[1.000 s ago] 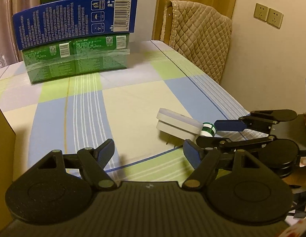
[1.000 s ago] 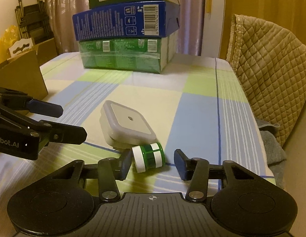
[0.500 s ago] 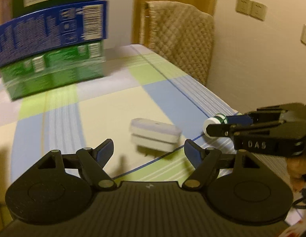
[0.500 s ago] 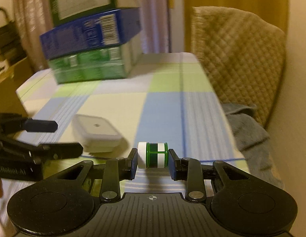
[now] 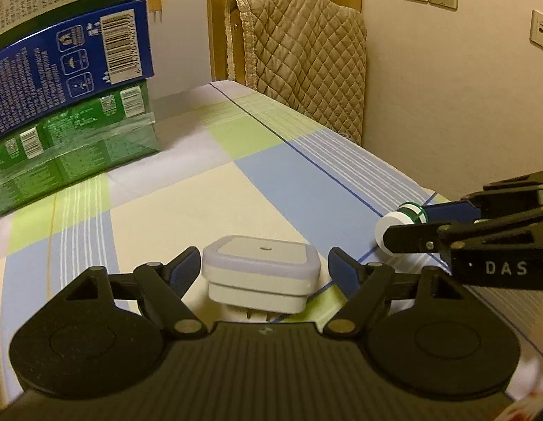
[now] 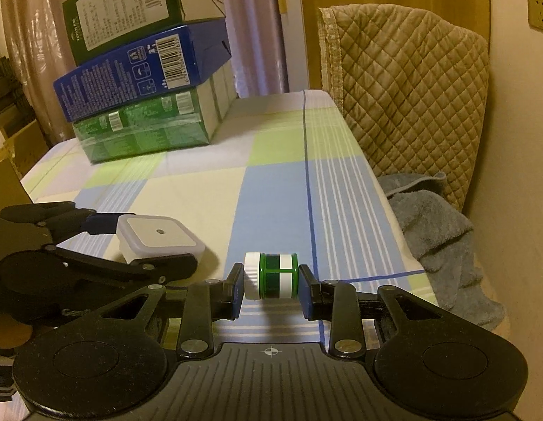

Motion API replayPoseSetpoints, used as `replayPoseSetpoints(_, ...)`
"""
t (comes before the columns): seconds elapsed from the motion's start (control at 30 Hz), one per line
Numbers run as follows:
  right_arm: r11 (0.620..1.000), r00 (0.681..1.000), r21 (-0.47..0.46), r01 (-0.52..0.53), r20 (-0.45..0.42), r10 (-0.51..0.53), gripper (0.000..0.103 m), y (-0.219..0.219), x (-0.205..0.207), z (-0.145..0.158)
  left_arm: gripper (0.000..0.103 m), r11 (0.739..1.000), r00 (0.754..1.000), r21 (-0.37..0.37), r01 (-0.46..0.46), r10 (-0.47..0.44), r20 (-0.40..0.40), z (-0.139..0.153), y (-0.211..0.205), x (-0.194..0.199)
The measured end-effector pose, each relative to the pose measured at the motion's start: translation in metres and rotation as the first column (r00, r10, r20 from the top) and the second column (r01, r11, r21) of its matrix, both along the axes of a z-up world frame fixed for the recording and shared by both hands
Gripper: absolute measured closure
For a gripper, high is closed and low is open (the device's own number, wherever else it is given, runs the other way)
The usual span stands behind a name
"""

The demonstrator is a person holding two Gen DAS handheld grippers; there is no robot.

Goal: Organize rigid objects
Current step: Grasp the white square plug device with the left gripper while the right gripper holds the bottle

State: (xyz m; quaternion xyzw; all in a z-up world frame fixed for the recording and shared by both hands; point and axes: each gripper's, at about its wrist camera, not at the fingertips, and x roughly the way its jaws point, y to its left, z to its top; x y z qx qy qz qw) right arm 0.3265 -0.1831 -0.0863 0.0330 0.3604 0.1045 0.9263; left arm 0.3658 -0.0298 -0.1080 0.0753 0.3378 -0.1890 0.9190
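The right gripper point(image 6: 270, 285) pinches one small green-and-white bottle point(image 6: 271, 276) by its ends, near the table's right edge. The left gripper point(image 5: 262, 268) stands spread around one white plug-in adapter point(image 5: 261, 273), pads apart from it. Three stacked boxes point(image 6: 141, 70) sit far left on the checked tablecloth point(image 5: 187, 207); one quilted chair point(image 6: 408, 80) stands beyond.

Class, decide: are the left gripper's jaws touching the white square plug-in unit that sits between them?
Apart. In the left wrist view the left gripper straddles the white plug-in unit, with a visible gap between each blue pad and the unit's sides.
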Motion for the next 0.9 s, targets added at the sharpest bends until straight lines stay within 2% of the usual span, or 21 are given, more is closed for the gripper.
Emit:
replayPoseSetpoints(0.13, 1.000, 1.000, -0.002, 0.019, -0.012, -0.019, 0.075, -0.002, 0.001, -0.001, 0.039, 1.000, 1.000, 0.006, 0.007, -0.007, -0.020, -0.003, 0.000, 0.004)
replayPoseSetpoints(0.27, 0.999, 0.998, 0.024, 0.049, -0.032, -0.048, 0.075, -0.006, 0.002, -0.002, 0.042, 1.000, 0.999, -0.012, -0.008, 0.007, -0.039, 0.001, 0.004, 0.000)
replayPoseSetpoints(0.43, 0.998, 0.997, 0.040, 0.042, -0.060, -0.039, 0.075, -0.005, -0.001, 0.000, 0.042, 0.993, 0.992, -0.059, -0.098, 0.093, -0.083, 0.009, 0.016, -0.018)
replayPoseSetpoints(0.67, 1.000, 0.997, 0.026, 0.008, -0.071, -0.006, 0.075, 0.009, -0.020, 0.010, 0.042, 0.981, 0.984, -0.101, -0.167, 0.159, -0.077, 0.026, 0.029, -0.067)
replayPoseSetpoints(0.9, 0.999, 0.998, 0.038, -0.004, -0.056, 0.006, 0.075, 0.027, -0.076, 0.030, 0.042, 0.967, 0.973, -0.118, -0.224, 0.215, -0.083, 0.046, 0.041, -0.126)
